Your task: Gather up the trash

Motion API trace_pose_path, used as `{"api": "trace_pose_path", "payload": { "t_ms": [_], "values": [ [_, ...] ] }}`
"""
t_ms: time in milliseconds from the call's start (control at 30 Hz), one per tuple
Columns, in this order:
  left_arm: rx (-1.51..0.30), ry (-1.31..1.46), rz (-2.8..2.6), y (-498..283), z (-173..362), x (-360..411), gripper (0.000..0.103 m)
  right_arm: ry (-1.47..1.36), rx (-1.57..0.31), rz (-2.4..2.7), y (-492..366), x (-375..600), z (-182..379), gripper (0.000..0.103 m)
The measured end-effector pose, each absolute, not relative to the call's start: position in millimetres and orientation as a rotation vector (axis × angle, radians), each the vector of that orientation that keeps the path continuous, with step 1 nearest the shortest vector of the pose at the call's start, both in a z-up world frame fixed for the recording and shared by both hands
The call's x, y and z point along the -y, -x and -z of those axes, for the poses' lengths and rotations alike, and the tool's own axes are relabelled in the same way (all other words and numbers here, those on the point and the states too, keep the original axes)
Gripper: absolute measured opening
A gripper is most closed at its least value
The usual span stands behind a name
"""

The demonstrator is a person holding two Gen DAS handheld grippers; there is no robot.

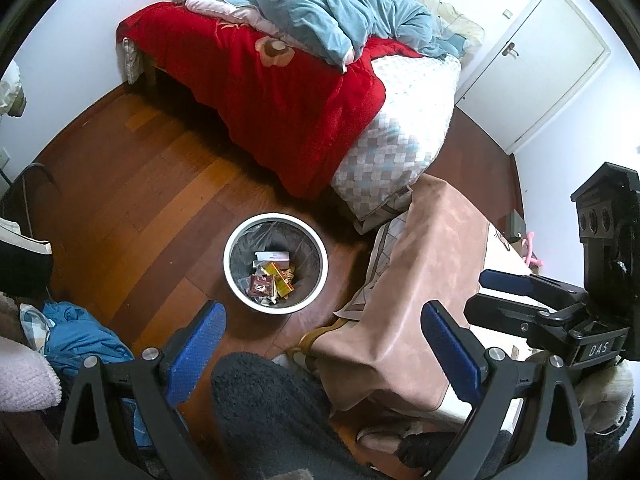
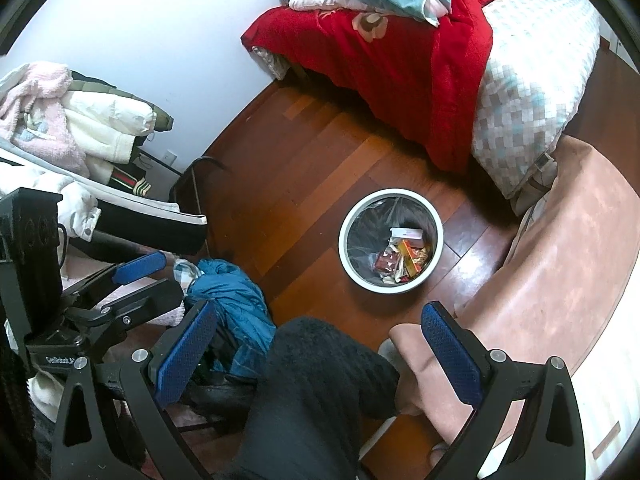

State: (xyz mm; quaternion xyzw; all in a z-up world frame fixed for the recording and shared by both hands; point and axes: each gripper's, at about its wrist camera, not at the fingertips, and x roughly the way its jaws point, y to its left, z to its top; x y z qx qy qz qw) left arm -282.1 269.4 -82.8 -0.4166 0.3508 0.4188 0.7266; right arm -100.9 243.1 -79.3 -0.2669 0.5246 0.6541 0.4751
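A white-rimmed bin (image 1: 275,266), grey-lined, holds red and yellow wrappers (image 1: 272,283) on a reddish-brown wood floor (image 1: 160,184). Behind the bin, a red blanket (image 1: 272,108) with a flower motif, teal quilt (image 1: 320,20) and checked sheet (image 1: 396,140). Blue pads (image 1: 198,354).

Inside the white bin (image 1: 275,266), the wrappers (image 1: 276,280) are too small to read, and its dark liner hides the bottom. Beside the bin, a pink cloth (image 1: 420,280) covers the worktop (image 1: 502,264), hiding most of its top. The bed (image 1: 288,92) beyond the bin is cut off by the upper edge in the right wrist view. A dark trouser leg (image 2: 320,392) hides the floor (image 2: 320,152) nearest the camera.
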Motion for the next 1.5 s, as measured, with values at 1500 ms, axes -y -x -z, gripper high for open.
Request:
{"api": "trace_pose_path", "payload": {
  "t_ms": [1500],
  "values": [
    [-0.773, 0.939, -0.949, 288.5, 97.3, -261.9, 0.103, 0.683, -1.296, -1.586, 103.8, -242.9, 89.3, 0.103]
  ]
}}
